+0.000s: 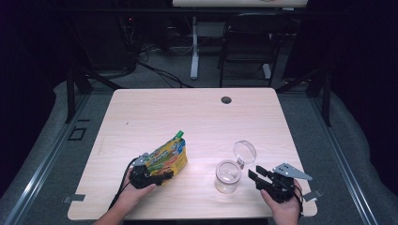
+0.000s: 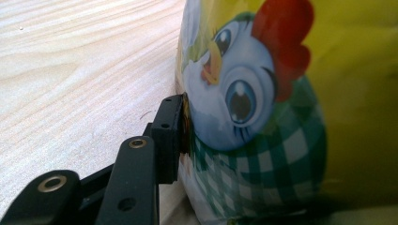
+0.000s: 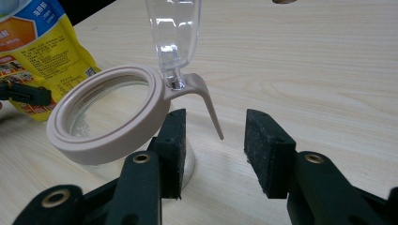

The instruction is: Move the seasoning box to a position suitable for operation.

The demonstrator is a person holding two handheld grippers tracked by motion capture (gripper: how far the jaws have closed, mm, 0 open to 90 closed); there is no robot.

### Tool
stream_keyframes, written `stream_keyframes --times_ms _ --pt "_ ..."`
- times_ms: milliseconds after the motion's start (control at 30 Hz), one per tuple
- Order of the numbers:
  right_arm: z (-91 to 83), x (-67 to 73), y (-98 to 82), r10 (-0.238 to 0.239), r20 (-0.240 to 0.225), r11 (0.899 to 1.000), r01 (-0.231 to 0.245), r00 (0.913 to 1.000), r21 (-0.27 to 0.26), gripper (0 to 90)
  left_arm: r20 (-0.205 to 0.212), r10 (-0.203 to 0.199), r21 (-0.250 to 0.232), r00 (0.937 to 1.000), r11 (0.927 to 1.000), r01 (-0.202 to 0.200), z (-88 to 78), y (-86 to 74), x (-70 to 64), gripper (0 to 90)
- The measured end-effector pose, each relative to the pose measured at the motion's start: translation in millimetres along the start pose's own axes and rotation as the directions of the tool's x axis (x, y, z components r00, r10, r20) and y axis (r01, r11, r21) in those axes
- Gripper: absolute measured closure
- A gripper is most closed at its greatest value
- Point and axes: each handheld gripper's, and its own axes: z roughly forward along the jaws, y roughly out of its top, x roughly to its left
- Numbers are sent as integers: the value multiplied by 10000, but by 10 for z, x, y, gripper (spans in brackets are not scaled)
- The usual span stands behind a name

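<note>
Left tool [image 1: 159, 177] grips pouch [image 1: 170, 157]: pad [image 2: 170, 136] pressed against printed side, other jaw hidden behind pouch. Pouch yellow, cartoon chick print, green cap [image 1: 179, 135] pointing away from person; sits on counter [image 1: 187, 112] left of centre. Right tool [image 1: 256, 177] open, nothing between jaws, gap facing jar [image 1: 228, 176]. Jar clear glass with beige rim [image 3: 108, 117], hinged clear lid [image 1: 244, 152] raised; stands right of pouch, just ahead of right tool. Rim's tab [image 3: 209, 105] hangs just beyond right tool's jaws, not touched.
</note>
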Motion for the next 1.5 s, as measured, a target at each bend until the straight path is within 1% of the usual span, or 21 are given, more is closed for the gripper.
stream_keyframes --times_ms 100,167,200,267,333,433,567,633,700,900,933,1000,1067,1133,1200,1233,1267,1300,1400,1500 --pt "-3 3 1 -1 -15 10000 1 10000 -32 588 8 45 -73 10000 10000 -45 9 -1 -4 577" --pt "-4 3 0 -2 -15 10000 2 10000 -32 588 -38 -40 -259 10000 9997 39 15 1 -3 547" --pt "-5 2 -1 -16 10 10000 16 10000 -8 588 -1 -98 -293 10000 9995 98 18 2 0 530" --pt "-7 -1 -2 -10 -4 10000 10 10000 -24 587 -71 -185 -386 9998 9991 182 31 -1 -2 506" --pt "-9 -3 -4 22 -8 10000 -22 10000 -35 585 -113 -253 -394 9996 9989 248 47 -5 3 474" --pt "-15 -5 -4 4 17 10000 -4 10000 -21 584 -142 -261 -406 9996 9988 255 53 -8 12 453" --pt "-19 -4 -8 4 42 10000 -4 10000 7 584 -89 -273 -422 9996 9987 269 58 -9 13 458" --pt "-17 -3 -10 -2 20 10000 2 10000 3 583 -28 -298 -455 9996 9985 296 66 -13 7 487" --pt "-19 -2 -12 -4 23 10000 4 10000 7 583 32 -191 -409 9998 9990 192 70 -13 4 528" --pt "-29 -8 -22 119 64 9999 -118 9999 -68 582 -117 -7 -428 9999 9991 2 74 -12 -4 555" --pt "-38 -11 -21 77 104 10000 -77 9999 -9 582 -125 5 -451 9999 9990 -11 75 -10 -5 562" --pt "-45 -11 -22 66 110 10000 -66 9999 -27 582 -153 -8 -441 9999 9990 1 71 -8 -1 568" --pt "-48 -10 -23 64 105 10000 -64 9999 -30 582 -96 -39 -454 9999 9990 34 71 -8 5 574" --pt "-47 -11 -25 77 114 10000 -76 9999 -28 582 -174 -5 -456 9998 9990 -3 69 -6 1 578" --pt "-47 -11 -25 76 118 10000 -75 9999 -26 582 -152 -5 -452 9999 9990 -2 67 -5 4 581" --pt "-47 -10 -24 78 116 10000 -77 9999 -20 582 -123 -83 -483 9999 9988 77 66 -5 8 582" --pt "-48 -10 -23 61 111 10000 -61 9999 -29 582 -157 -115 -482 9998 9988 107 62 -4 11 584" --pt "-48 -9 -23 61 100 10000 -60 9999 -51 582 -205 -64 -458 9998 9989 55 54 -1 17 585" --pt "-54 -8 -20 32 87 10000 -31 10000 -92 583 -284 -208 -449 9994 9988 195 40 0 26 586" --pt "-60 2 -17 -61 100 9997 64 9999 -245 584 -366 -66 -396 9993 9992 52 29 6 28 588"
